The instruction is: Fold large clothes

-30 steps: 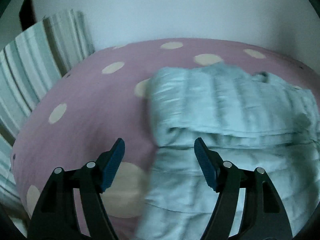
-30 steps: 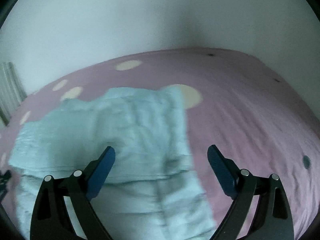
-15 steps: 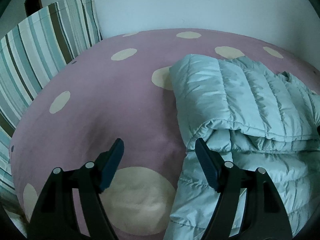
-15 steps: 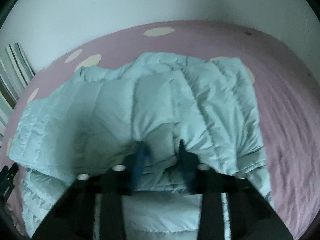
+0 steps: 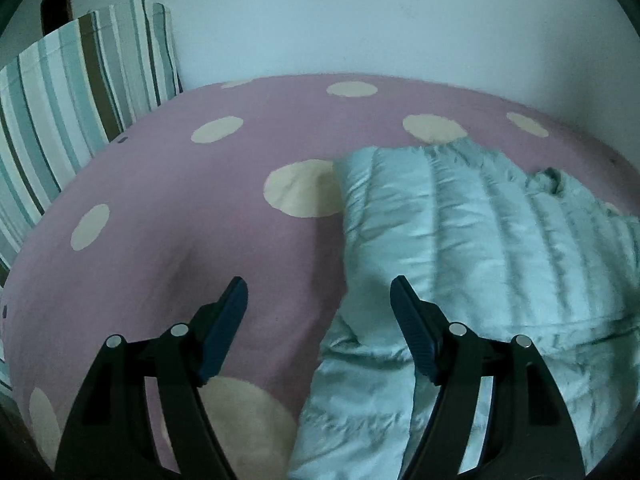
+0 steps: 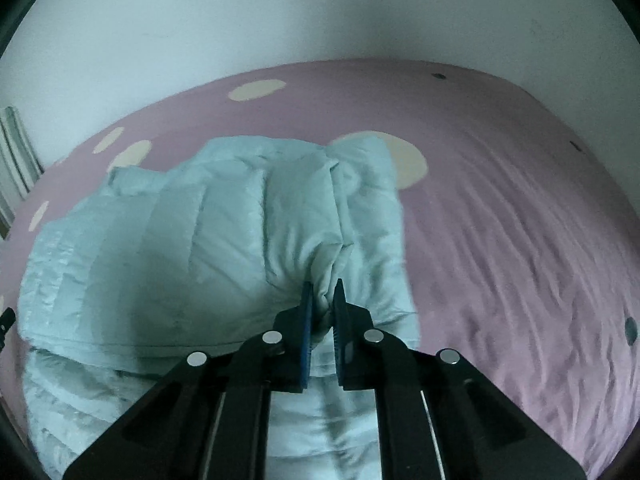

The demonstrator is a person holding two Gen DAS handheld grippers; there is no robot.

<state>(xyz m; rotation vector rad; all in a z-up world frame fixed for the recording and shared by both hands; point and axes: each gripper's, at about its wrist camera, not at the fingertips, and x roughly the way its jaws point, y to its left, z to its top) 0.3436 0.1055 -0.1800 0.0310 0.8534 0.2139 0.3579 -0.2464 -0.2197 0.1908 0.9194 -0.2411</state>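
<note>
A light blue quilted puffer jacket [image 6: 192, 248] lies partly folded on a pink bed with cream dots [image 6: 500, 216]. My right gripper [image 6: 322, 296] is shut on a pinched ridge of the jacket's folded upper layer, near its right side. In the left wrist view the jacket [image 5: 480, 240] fills the right half. My left gripper [image 5: 318, 300] is open and empty, above the jacket's left edge, with its right finger over the fabric and its left finger over the bare sheet [image 5: 180, 220].
A striped pillow [image 5: 68, 112] leans at the head of the bed on the left. A pale wall [image 6: 320, 16] runs along the far side of the bed. The sheet right of the jacket is wrinkled.
My right gripper has shut on a fold of the jacket; one second ago it was wide open. The pinched layer now bunches up. My left gripper stays open and shifted slightly.
</note>
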